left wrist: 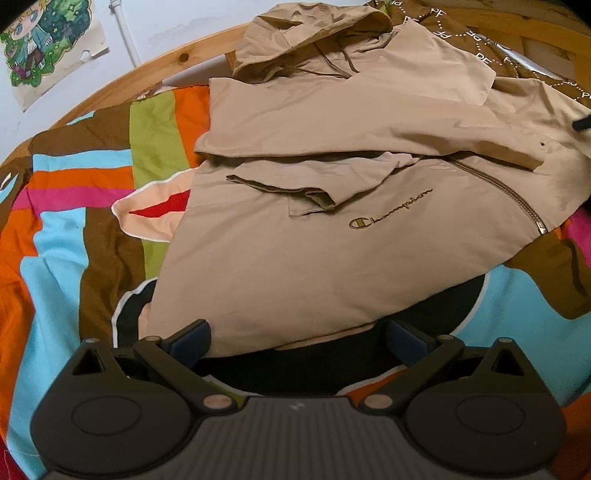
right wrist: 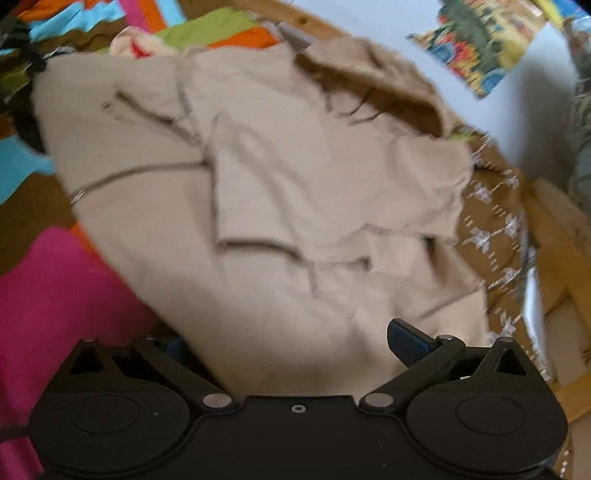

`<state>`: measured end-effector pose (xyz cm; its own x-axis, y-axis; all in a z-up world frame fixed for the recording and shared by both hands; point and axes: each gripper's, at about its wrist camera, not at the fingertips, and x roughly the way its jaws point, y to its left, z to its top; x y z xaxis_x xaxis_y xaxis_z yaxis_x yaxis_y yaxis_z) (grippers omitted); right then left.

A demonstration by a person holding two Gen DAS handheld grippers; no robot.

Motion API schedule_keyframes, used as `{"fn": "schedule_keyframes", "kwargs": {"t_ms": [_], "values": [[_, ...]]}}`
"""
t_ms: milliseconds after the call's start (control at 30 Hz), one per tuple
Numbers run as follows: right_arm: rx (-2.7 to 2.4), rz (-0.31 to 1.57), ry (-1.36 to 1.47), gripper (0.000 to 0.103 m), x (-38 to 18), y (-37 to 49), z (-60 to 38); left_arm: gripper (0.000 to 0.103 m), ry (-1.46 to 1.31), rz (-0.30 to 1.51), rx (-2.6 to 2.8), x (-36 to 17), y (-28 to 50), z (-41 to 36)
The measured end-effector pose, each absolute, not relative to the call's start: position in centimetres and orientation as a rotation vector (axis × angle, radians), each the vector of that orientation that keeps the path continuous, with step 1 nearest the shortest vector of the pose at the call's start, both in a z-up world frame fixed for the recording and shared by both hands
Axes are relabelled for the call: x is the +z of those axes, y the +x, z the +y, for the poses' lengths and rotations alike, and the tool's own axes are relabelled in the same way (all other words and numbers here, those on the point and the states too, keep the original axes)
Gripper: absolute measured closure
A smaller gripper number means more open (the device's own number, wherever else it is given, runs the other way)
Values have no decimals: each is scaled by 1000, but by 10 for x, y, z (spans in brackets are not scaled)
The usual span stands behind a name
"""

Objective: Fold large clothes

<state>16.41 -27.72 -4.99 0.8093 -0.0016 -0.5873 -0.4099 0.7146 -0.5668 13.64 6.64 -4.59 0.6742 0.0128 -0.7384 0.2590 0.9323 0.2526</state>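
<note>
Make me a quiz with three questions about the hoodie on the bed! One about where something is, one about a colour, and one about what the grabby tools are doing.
1. Where does the hood lie?
A. at the far end of the hoodie, near the wooden bed frame
B. right between the left tool's tips
C. hanging off the bed

2. What colour is the hoodie?
A. bright pink
B. beige
C. black

3. How does the left tool stand?
A. shut on the hood
B. shut on a sleeve
C. open, at the near hem

Answers: 1 A, the hood sits at the top of the left wrist view by the curved wood. 2 B, the cloth is tan all over, with a gold logo. 3 C, its two tips stand wide apart on either side of the hem.
</note>
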Motion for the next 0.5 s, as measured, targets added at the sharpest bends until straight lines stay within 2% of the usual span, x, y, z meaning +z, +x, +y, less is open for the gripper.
{"fn": "schedule_keyframes", "kwargs": {"t_ms": [167, 300, 367, 467, 500], "values": [[234, 518, -582, 25, -15, 177, -285, 0, 428, 790, -134, -47, 133, 62], [225, 527, -468, 36, 3, 185, -288, 0, 506, 765, -151, -48, 130, 58], [230, 544, -414, 50, 7, 190, -291, 0, 564, 743, -147, -50, 128, 56], [227, 554, -373, 57, 11, 191, -290, 7, 608, 719, -126, -51, 129, 58], [229, 555, -367, 58, 11, 192, -290, 12, 616, 712, -117, -52, 130, 59]]}}
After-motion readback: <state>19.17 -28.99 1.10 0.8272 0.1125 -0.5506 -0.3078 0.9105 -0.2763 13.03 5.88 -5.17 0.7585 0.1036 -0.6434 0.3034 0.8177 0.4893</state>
